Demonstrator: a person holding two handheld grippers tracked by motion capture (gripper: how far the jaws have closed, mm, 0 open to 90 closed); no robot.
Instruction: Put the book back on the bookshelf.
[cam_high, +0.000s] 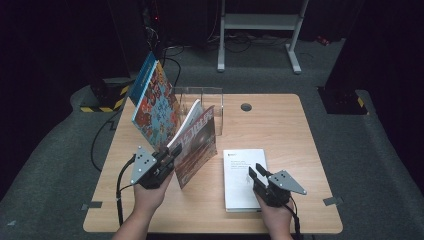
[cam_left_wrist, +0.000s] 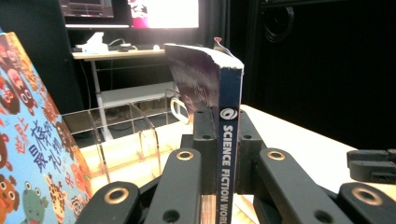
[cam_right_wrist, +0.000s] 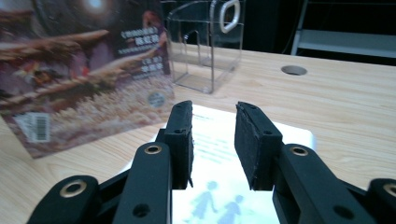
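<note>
My left gripper (cam_high: 171, 154) is shut on the spine of a science fiction magazine (cam_high: 198, 145) and holds it upright over the table's left half. In the left gripper view the blue spine (cam_left_wrist: 229, 140) sits pinched between the two black jaws of the left gripper (cam_left_wrist: 222, 119). A colourful picture book (cam_high: 152, 100) stands tilted just left of it; what props it up I cannot tell. A white book (cam_high: 243, 182) lies flat at the front right. My right gripper (cam_high: 256, 170) hovers over its near part, open, with nothing between the pads of the right gripper (cam_right_wrist: 214, 114).
A clear acrylic book rack (cam_high: 200, 97) stands behind the two upright books, at the back of the wooden table (cam_high: 280, 125). A round cable hole (cam_high: 246, 106) lies to the right of the rack. A white metal stand (cam_high: 260, 22) is on the floor beyond.
</note>
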